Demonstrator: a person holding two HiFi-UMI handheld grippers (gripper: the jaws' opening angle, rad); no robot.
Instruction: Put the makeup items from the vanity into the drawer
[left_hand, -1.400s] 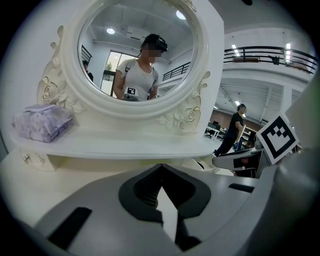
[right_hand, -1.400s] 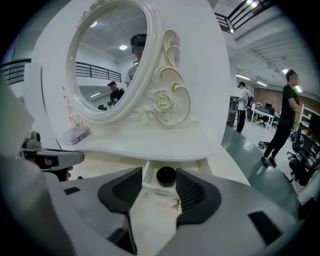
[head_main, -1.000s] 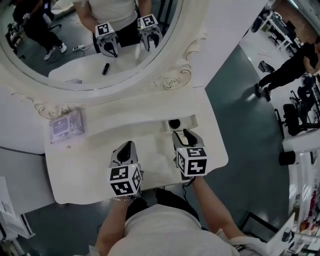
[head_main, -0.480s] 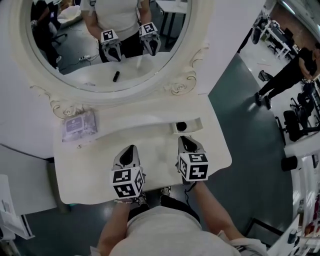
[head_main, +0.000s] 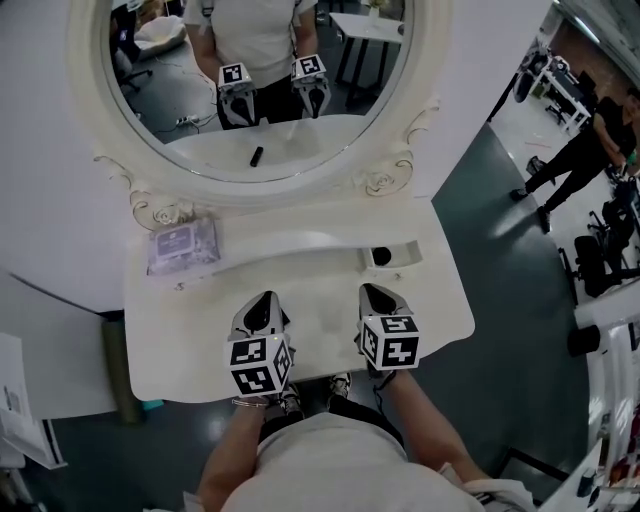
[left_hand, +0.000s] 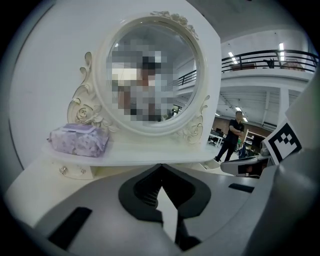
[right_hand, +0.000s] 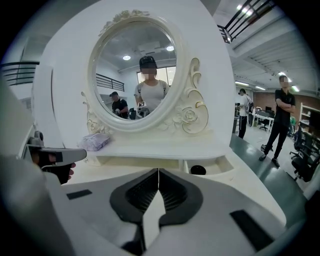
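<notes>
Nearest, low over the front edge of the white desk (head_main: 180, 335): left gripper (head_main: 264, 300) and right gripper (head_main: 372, 292), side by side, apart from each other, both aimed toward the back of the desk and tipped somewhat downward. Left fingers (left_hand: 142, 187) pressed together tip to tip, gripping nothing. Right fingers (right_hand: 137, 192) the same, having just drawn closed, with nothing caught between.

A little further in, ahead of the right gripper: small drawer (head_main: 408, 250) pulled out from under the raised shelf (head_main: 290, 240) at the desk's right end. Inside it, a round black makeup item (head_main: 381, 257), clear of both grippers.

On the shelf top toward the left end: lilac pack of wipes (head_main: 183, 246), lying flat, just beside the carved foot of the frame.

Behind that: oval mirror (head_main: 260, 80) in an ornate white frame, reflecting both grippers and the torso of the person holding them.

Farthest, off to the right on the grey floor (head_main: 480, 200): a person (head_main: 590, 150) in dark clothes, well away from the desk.
</notes>
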